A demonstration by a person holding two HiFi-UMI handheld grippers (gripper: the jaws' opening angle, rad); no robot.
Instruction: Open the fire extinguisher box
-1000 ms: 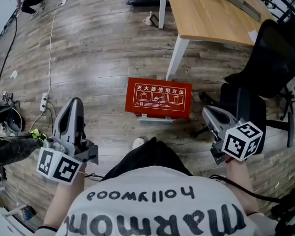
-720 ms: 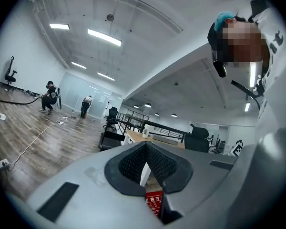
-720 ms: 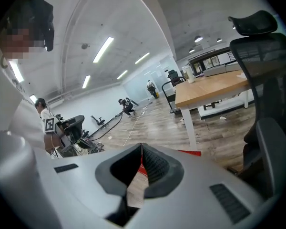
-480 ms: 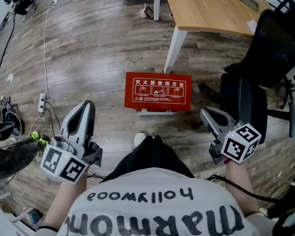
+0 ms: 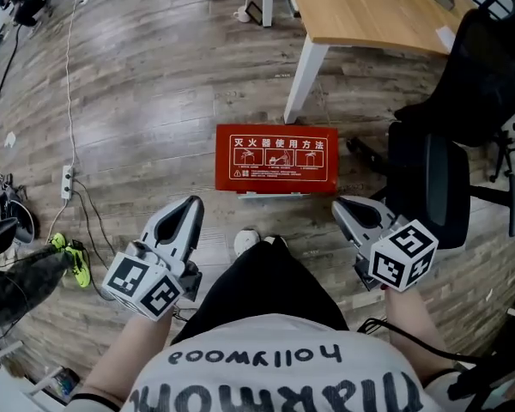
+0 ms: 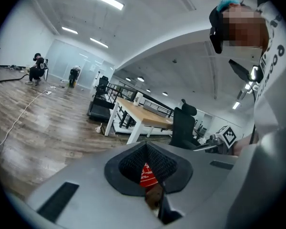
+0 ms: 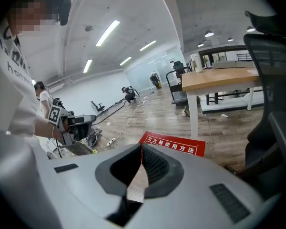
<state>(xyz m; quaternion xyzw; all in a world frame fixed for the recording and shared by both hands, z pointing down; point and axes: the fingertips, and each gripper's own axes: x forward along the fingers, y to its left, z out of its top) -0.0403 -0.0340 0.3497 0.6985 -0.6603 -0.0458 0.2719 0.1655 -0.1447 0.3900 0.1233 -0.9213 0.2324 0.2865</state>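
Note:
A red fire extinguisher box (image 5: 276, 158) with white print on its lid stands closed on the wooden floor, just past the person's feet. My left gripper (image 5: 190, 204) hangs above the floor at the box's near left, jaws shut and empty. My right gripper (image 5: 339, 206) hovers at the box's near right corner, also shut with nothing in it. Neither touches the box. In the right gripper view the box (image 7: 174, 146) shows just beyond the closed jaw tips (image 7: 142, 146). In the left gripper view only a sliver of the red box (image 6: 146, 174) shows behind the closed jaws (image 6: 146, 145).
A wooden desk (image 5: 369, 11) with white legs stands behind the box. A black office chair (image 5: 451, 161) is close at the right. A white cable with a power strip (image 5: 66, 181) runs along the floor at the left. A white shoe (image 5: 245, 243) is near the box's front.
Both grippers have come down and inward toward the box; the left one moved much further, from the far left toward the middle. Their jaws stayed shut.

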